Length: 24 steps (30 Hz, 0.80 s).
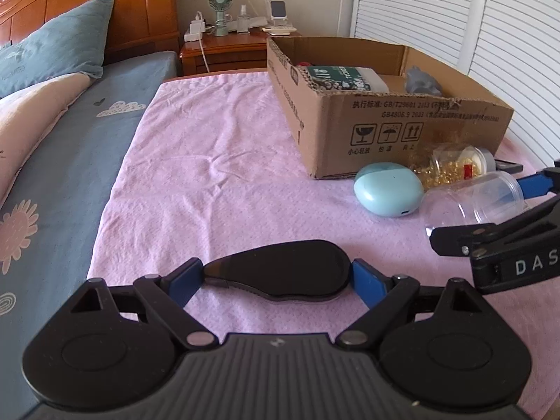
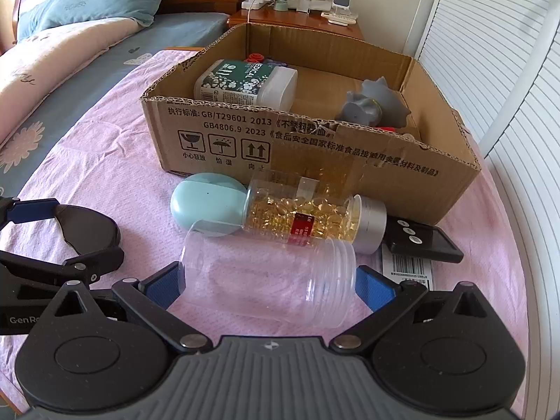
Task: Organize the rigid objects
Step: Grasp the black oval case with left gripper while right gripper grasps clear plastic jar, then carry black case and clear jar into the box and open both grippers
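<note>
The left gripper (image 1: 278, 280) has its blue fingers (image 1: 185, 281) clenched on a flat black teardrop-shaped object (image 1: 283, 273), one pad at each end of it, just over the pink cloth (image 1: 210, 161) that covers the surface.

The right gripper (image 2: 269, 281) grasps a clear empty plastic jar (image 2: 269, 280) lying on its side — its base against the left finger, its threaded mouth against the right one.

Just ahead of the right fingers (image 2: 164, 285) lies a bottle of golden capsules (image 2: 308, 215) with a silver cap, touching the jar. A pale blue oval case (image 2: 206, 203) sits at the bottle's base end, ahead and to the left. A small black device (image 2: 423, 238) with three white buttons lies ahead and to the right, past the silver cap.

Beyond these stands the open cardboard box (image 2: 350, 161). It holds a green-labelled white bottle (image 2: 245, 82) on its side and a grey spiked toy (image 2: 374, 105).
</note>
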{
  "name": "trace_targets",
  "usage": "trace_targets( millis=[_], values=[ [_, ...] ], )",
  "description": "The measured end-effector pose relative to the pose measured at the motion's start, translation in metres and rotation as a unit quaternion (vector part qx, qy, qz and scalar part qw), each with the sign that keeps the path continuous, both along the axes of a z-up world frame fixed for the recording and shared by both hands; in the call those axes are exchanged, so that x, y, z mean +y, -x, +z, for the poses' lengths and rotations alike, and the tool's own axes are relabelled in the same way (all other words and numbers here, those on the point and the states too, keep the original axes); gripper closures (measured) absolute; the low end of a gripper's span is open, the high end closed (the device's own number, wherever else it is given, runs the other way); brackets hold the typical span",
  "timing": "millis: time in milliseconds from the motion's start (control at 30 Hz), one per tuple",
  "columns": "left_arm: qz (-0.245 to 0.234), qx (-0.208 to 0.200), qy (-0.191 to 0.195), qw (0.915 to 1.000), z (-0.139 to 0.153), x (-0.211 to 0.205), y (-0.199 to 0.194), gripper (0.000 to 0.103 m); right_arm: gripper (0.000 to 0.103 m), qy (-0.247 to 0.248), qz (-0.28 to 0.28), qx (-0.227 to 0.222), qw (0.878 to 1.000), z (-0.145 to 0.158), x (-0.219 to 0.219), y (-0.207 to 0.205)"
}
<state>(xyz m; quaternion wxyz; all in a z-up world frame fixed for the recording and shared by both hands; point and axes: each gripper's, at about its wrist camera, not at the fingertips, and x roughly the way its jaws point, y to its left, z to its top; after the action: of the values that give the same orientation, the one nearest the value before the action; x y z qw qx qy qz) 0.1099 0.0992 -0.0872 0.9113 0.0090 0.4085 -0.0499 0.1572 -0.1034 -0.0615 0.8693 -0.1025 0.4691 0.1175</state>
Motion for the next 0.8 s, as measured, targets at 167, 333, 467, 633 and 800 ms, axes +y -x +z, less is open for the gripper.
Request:
trace_targets(
  millis=[167,333,467,633,800],
  values=[
    [0.029,0.002,0.009,0.9995,0.000,0.005,-0.003,0.010,0.000,-0.005,-0.012,0.005,1.000,-0.002,0.001,-0.005],
    [0.027,0.000,0.012,0.9996,0.001,0.005,-0.004,0.014,0.008,0.006,-0.004,0.005,1.000,-0.003,0.002,-0.003],
    [0.011,0.008,0.010,0.9999,0.002,0.007,-0.006,0.014,0.008,0.003,0.011,0.001,1.000,0.000,0.000,0.001],
    [-0.029,0.014,-0.011,0.9994,0.007,0.008,-0.007,0.014,0.008,-0.006,0.035,-0.005,0.999,0.011,-0.009,0.006],
    [-0.066,0.015,-0.024,0.9974,0.024,0.010,-0.007,0.014,0.008,-0.031,0.067,-0.016,0.997,0.032,-0.021,0.015]
  ],
)
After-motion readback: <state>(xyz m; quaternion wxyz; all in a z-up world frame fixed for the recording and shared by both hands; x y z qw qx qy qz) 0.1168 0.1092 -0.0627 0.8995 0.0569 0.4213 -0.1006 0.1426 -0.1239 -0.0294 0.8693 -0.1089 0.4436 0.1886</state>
